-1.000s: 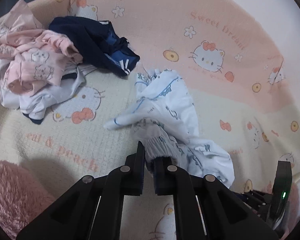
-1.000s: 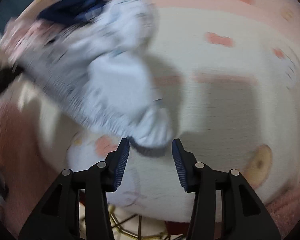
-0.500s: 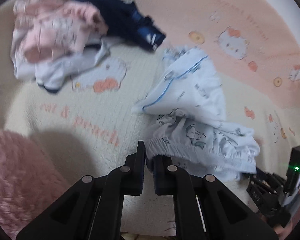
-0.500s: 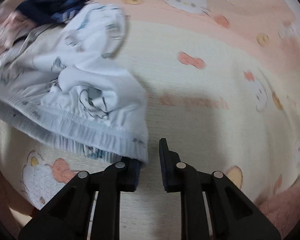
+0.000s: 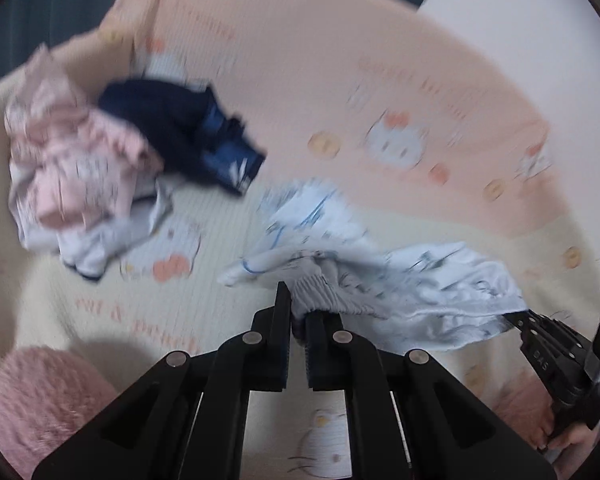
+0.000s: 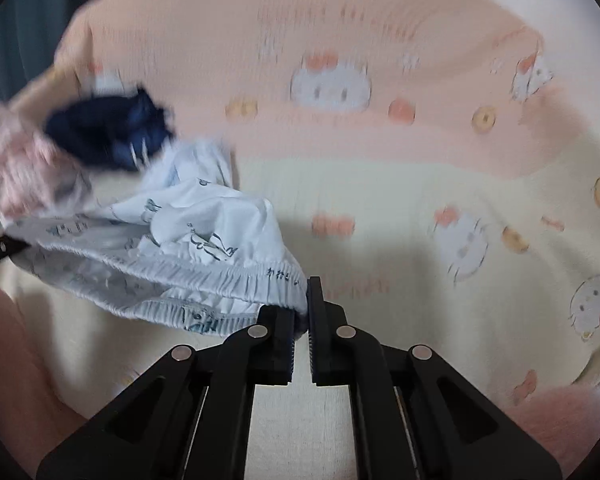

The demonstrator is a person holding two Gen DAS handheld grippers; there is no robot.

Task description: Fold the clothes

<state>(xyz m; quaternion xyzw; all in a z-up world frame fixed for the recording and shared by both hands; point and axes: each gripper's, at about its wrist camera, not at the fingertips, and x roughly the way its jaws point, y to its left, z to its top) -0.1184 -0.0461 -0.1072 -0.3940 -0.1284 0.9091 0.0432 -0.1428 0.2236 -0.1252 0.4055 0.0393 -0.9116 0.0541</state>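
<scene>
Gripping waistband both ends: left gripper (image 5: 298,312) clamped, right gripper (image 6: 300,308) just closed on shorts (image 6: 204,248) | spare clothes (image 5: 100,176) at ten o'clock | ready to spread flat

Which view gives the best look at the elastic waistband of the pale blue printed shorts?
Right wrist. The waistband runs sharp across the frame from the right gripper, shut on one end, toward the left gripper's tip. The left wrist view is blurred: only a bunched bit shows in the left gripper.
</scene>
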